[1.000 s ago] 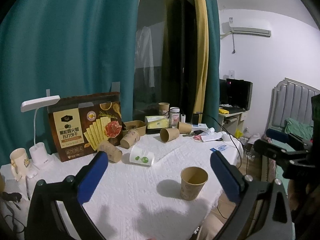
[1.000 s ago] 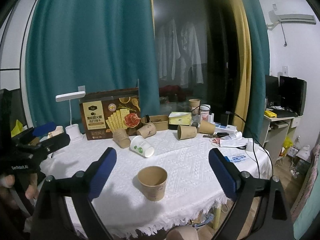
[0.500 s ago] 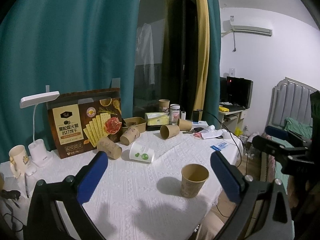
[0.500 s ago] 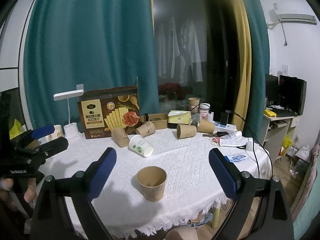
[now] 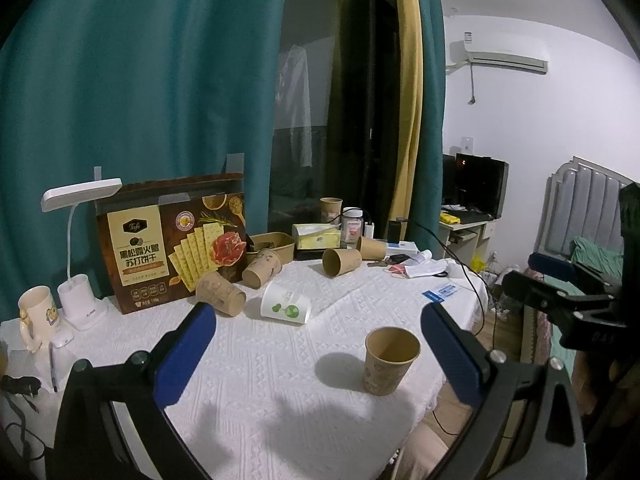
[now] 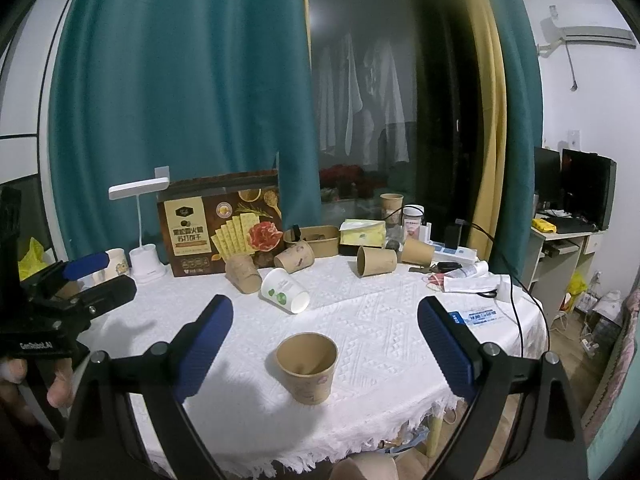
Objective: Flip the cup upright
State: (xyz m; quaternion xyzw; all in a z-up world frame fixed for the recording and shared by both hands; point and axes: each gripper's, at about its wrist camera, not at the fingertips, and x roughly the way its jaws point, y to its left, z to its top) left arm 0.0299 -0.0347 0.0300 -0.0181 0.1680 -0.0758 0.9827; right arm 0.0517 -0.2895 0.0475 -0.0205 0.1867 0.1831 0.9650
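Change since earlier frame: both cameras are sitting slightly farther back from the table; no cup is showing any shift on the cloth.
Table: white textured cloth is covering it, carrying every item below.
Cracker box: standing upright at the back, in front of the teal curtain.
Desk lamp: standing left of the box, its white head reaching toward the box top.
Shallow brown bowl: sitting behind the toppled cups; dark contents, too small to tell.
Upright brown cup: standing mouth-up near the front edge, nothing showing inside but its brown wall.
White cup: lying on its side, green print on its wall, mouth facing front-right, apart from the upright cup.
Toppled brown cups: four are lying on their sides further back, one showing a bare interior.
Mug: standing at the far left beside the lamp base.
Left gripper: blue pads spread wide, gripping nothing.
Right gripper: blue pads spread wide, gripping nothing, the upright cup showing between them.
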